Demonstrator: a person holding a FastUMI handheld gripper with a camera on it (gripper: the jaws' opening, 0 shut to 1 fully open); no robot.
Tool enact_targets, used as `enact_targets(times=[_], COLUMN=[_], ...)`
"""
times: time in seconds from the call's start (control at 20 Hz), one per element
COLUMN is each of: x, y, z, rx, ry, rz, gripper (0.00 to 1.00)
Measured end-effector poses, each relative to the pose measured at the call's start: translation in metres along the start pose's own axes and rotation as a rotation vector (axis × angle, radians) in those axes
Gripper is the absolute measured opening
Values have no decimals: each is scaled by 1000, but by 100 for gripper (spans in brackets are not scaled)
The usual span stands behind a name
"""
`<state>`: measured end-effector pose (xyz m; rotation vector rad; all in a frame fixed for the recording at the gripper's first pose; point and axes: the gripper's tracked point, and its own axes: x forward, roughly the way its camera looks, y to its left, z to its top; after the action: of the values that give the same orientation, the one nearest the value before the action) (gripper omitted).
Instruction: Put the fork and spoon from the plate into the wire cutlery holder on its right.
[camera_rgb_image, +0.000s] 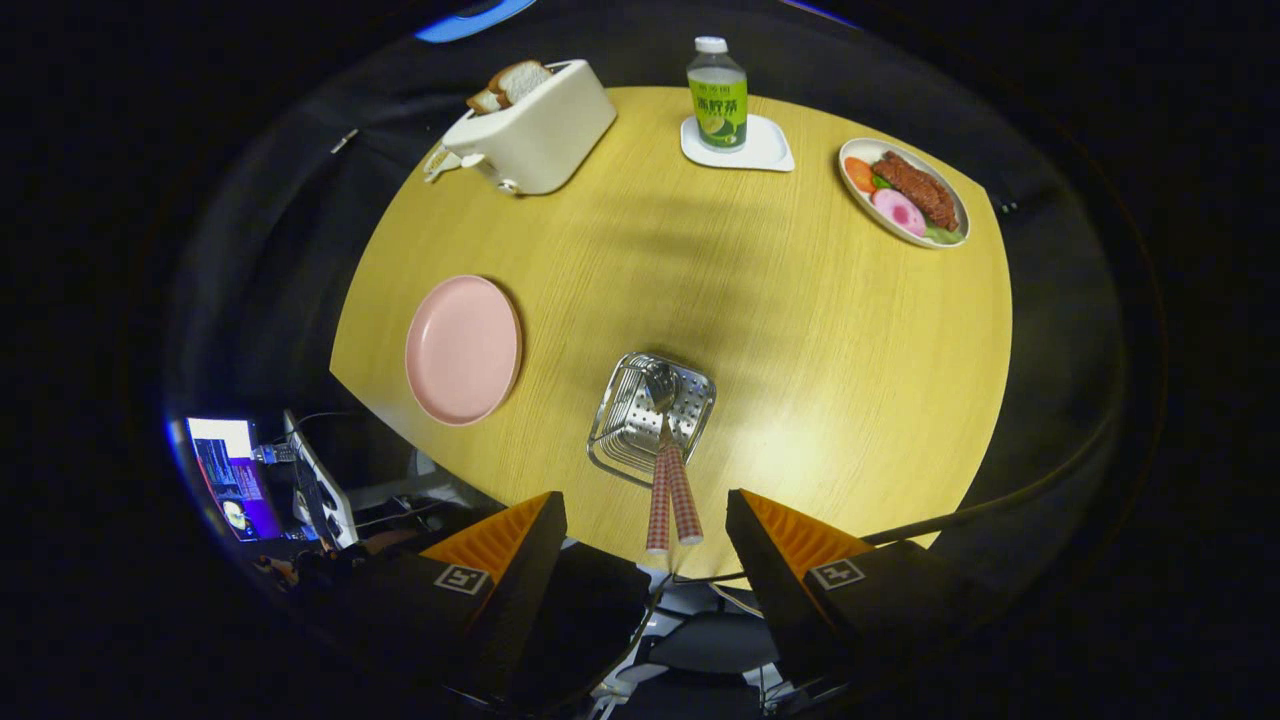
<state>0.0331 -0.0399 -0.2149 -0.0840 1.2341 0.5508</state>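
A: Pink plate (463, 349) sits bare on the tabletop (800, 380). Where are the fork and spoon?

B: Both stand in the wire cutlery holder (650, 415) to its right, heads down in the basket, checked handles (672, 500) leaning out toward the hand-held gripper (645, 535).

A: And its fingers?

B: Spread wide apart, gripping nothing. The handles lie between them without touching either.

A: So the job looks done?

B: I'd say so. If either needs shifting, take it by the handle; it's probably light and stiff, the metal head slippery. The holder looks light too, so a tug might tip it.
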Motion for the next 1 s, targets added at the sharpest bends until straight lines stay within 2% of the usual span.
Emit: enact_targets(times=[0.5,0.65,1.0], x=[-40,-58,-110], y=[-2,13,28], z=[23,22,13], rx=[26,10,4], ry=[-556,-722,-1015], rz=[-53,-86,-118], gripper=[100,99,99])
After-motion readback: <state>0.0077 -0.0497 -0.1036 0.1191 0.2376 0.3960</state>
